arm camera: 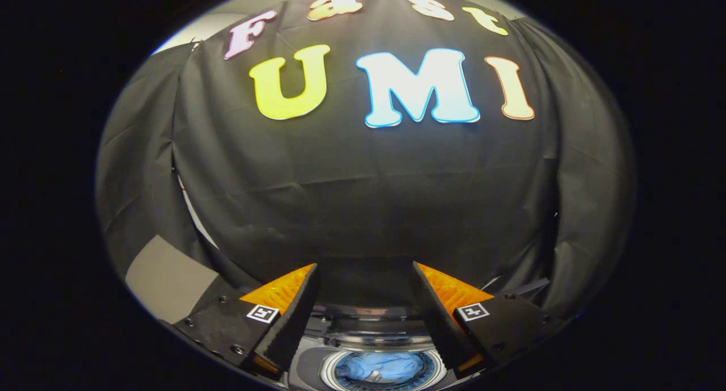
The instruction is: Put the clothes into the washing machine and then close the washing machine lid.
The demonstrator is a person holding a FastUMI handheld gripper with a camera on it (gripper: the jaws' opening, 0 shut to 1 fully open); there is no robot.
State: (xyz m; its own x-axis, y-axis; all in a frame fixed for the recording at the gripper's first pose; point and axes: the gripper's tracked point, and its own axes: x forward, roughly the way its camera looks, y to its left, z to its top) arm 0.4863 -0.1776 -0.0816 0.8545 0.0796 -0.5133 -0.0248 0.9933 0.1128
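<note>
**Gripper view: fingers spread wide above the washing machine**

Gripper view has the gripper (363, 272) up high, its two fingers (286, 317) spread well apart with nothing between them but open air. No pinch, no contact. Each finger carries a small square marker on its upper face.

Down below, between the fingers and beneath them, sits the washing machine (374, 345), seen from above. Its round drum opening is uncovered, ringed by a pale rim. Inside that drum lie the clothes (380, 367), a crumpled light blue bundle resting low in the opening. The machine's back panel runs just behind the drum.

Beyond the machine hangs the black cloth wall (363, 198), creased and draped, rising straight behind it. Off to the machine's left, beside the wall, a plain grey panel (167, 277) leans in view.
</note>
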